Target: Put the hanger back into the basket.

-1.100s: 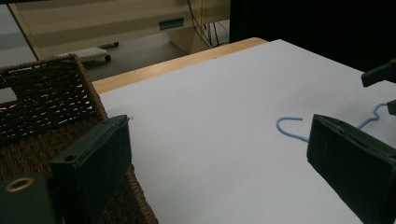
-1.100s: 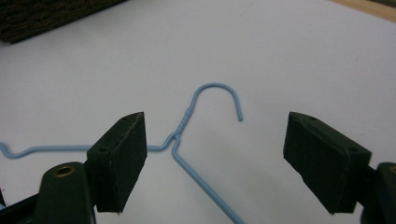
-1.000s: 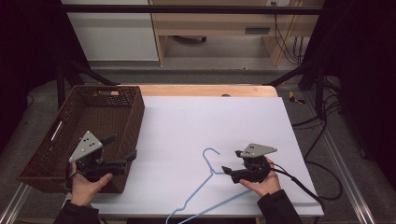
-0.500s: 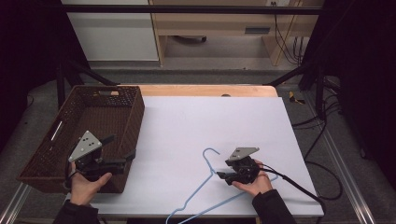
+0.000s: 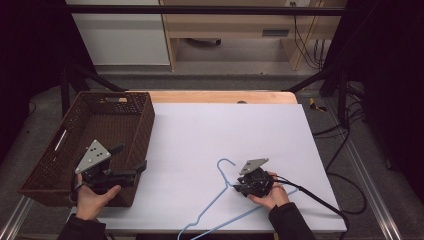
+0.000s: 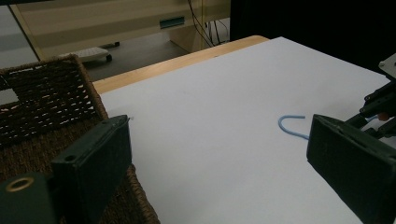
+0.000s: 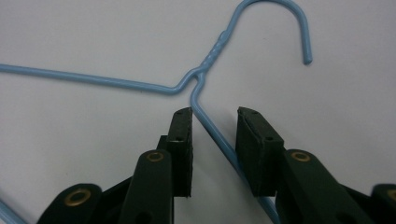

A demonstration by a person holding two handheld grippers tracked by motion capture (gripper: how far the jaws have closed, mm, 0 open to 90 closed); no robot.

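Observation:
A light blue wire hanger (image 5: 212, 206) lies flat on the white table (image 5: 225, 125) near the front edge, its hook pointing away from the person. My right gripper (image 5: 239, 188) rests low at the hanger's neck. In the right gripper view the right gripper (image 7: 215, 122) is open a small way, and its jaws straddle one wire arm of the hanger (image 7: 116, 83) just below the twisted neck without touching it. My left gripper (image 5: 131, 157) is held wide open at the basket's near right corner. The left gripper (image 6: 219, 128) has nothing between its jaws; beyond them lies the hanger's hook (image 6: 289, 122).
A dark woven basket (image 5: 95, 125) stands at the table's left side, with its wall (image 6: 42, 107) beside my left jaw. A black cable (image 5: 320, 200) trails right from the right gripper. A wooden strip (image 5: 215, 96) runs along the table's far edge.
My right gripper has slid left and slightly toward the person, arriving over the hanger's neck. The left gripper has barely moved.

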